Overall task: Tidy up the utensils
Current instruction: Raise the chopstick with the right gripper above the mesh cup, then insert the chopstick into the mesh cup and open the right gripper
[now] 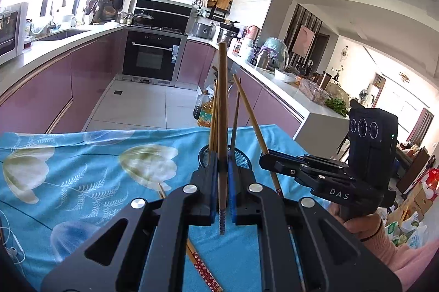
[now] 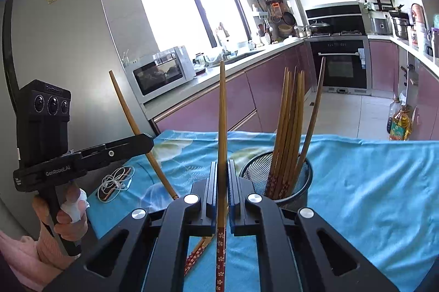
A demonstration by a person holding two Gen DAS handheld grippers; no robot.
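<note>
Left wrist: our left gripper (image 1: 222, 168) is clamped on 1 long brown wooden chopstick (image 1: 222, 111), axis near upright. The black wire-mesh holder cup (image 1: 244, 159) sits just ahead, on the blue floral tablecloth (image 1: 82, 155).

Right wrist: right gripper (image 2: 222, 176) is clamped on 1 flower-patterned wooden chopstick (image 2: 221, 127), also upright. Cup is ahead-right w/ approx 7 sticks; right hand looks nearer. 2 loose sticks (image 2: 196, 253) lie on the cloth.

left gripper (image 1: 222, 166): black, silver screws, blue-lined fingers (image 1: 210, 182) | right gripper (image 2: 222, 176): same, white lettering | sleeves (image 1: 395, 251): pink knit | wrist: dark band (image 1: 374, 233)
</note>
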